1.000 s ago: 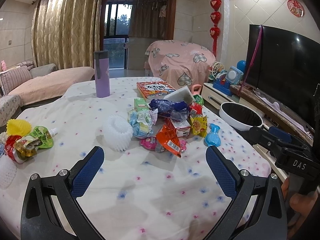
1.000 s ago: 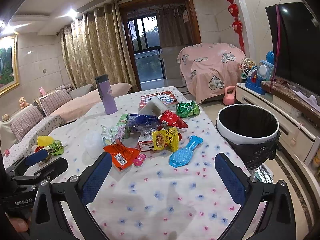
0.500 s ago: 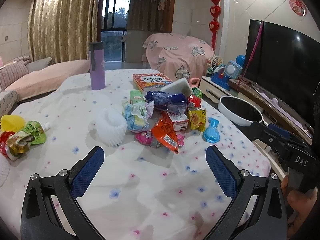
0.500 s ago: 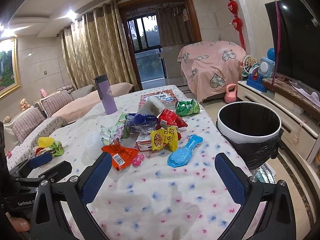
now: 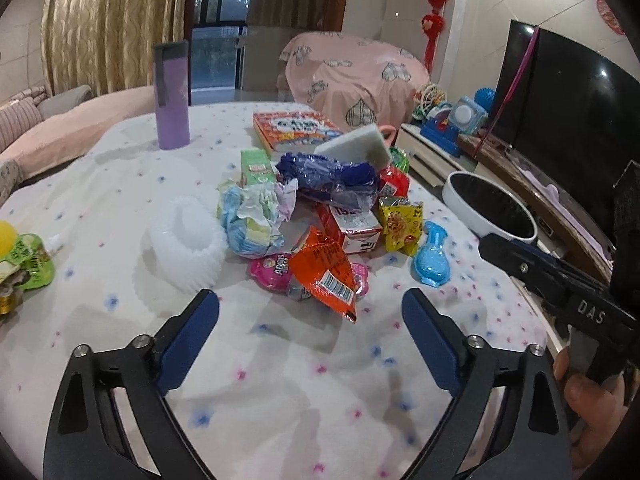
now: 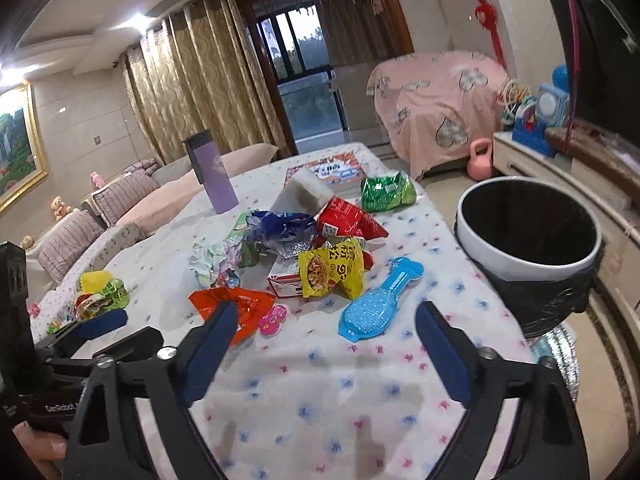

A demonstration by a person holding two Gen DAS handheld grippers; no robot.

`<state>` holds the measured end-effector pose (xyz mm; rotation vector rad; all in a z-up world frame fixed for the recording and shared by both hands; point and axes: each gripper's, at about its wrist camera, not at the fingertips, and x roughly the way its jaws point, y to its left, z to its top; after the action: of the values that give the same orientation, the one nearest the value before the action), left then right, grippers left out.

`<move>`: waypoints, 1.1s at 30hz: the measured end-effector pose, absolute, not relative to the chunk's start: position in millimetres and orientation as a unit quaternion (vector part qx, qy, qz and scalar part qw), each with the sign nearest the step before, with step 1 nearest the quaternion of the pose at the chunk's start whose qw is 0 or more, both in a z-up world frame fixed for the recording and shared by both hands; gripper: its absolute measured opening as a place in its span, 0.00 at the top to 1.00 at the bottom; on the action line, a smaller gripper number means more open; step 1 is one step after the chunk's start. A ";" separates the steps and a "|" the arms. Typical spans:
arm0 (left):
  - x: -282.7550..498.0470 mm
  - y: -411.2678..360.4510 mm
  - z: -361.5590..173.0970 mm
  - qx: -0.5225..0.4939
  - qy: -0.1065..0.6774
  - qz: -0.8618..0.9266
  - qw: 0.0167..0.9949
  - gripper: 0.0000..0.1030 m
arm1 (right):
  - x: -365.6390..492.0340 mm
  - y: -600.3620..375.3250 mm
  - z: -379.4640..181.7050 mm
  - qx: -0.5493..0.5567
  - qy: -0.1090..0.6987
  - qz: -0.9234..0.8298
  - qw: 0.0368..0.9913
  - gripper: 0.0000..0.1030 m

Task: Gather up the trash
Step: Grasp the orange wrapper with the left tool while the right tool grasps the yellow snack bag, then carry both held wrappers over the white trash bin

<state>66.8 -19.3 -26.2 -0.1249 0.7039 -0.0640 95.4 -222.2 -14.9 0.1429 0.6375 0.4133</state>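
A pile of trash lies mid-table: an orange wrapper (image 5: pixel 324 272), a yellow snack packet (image 5: pixel 400 224), a blue plastic blister (image 5: pixel 432 260), crumpled paper (image 5: pixel 256 220), a blue bag (image 5: pixel 332 176) and a white foam net (image 5: pixel 186 248). My left gripper (image 5: pixel 310 308) hovers just short of the orange wrapper, jaws closing, with nothing pressed between the pads. My right gripper (image 6: pixel 327 316) faces the yellow snack packet (image 6: pixel 332 270) and blue blister (image 6: pixel 376 304), jaws closing too and holding nothing. The black-lined bin (image 6: pixel 476 254) stands off the table's right edge.
A purple tumbler (image 5: pixel 172 96), a book (image 5: pixel 296 128) and a white sponge block (image 5: pixel 356 146) sit behind the pile. Green pouches (image 5: pixel 28 264) lie at the left edge. A green bag (image 6: pixel 386 192) rests at the far right of the table. TV (image 5: pixel 560 92) and cabinet flank the bin.
Both grippers have moved forward and tipped down toward the pile, which now looks larger. The blue pads of both stand a little closer together than before.
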 end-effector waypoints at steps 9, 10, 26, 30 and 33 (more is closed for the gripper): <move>103.8 -19.7 -43.8 -0.072 0.378 -0.035 0.922 0.20 | 148.1 -209.3 -32.3 0.063 0.352 0.213 0.909 0.46; 107.6 -19.3 -45.7 -0.075 0.382 -0.036 0.920 0.21 | 152.3 -207.6 -34.9 0.062 0.355 0.215 0.908 0.46; 120.5 -32.2 -49.5 -0.092 0.407 -0.084 0.905 0.90 | 170.3 -200.8 -53.2 0.061 0.383 0.236 0.891 0.93; 115.5 -42.4 -41.1 -0.087 0.398 -0.100 0.908 0.90 | 159.5 -213.7 -46.6 0.073 0.373 0.235 0.894 0.93; 114.4 -52.9 -36.4 -0.082 0.393 -0.115 0.909 0.90 | 153.5 -226.1 -40.8 0.082 0.365 0.229 0.899 0.93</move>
<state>114.5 -52.9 -36.4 -0.1683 0.8108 -0.2367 153.5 -226.1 -40.8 0.1699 0.7556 0.4740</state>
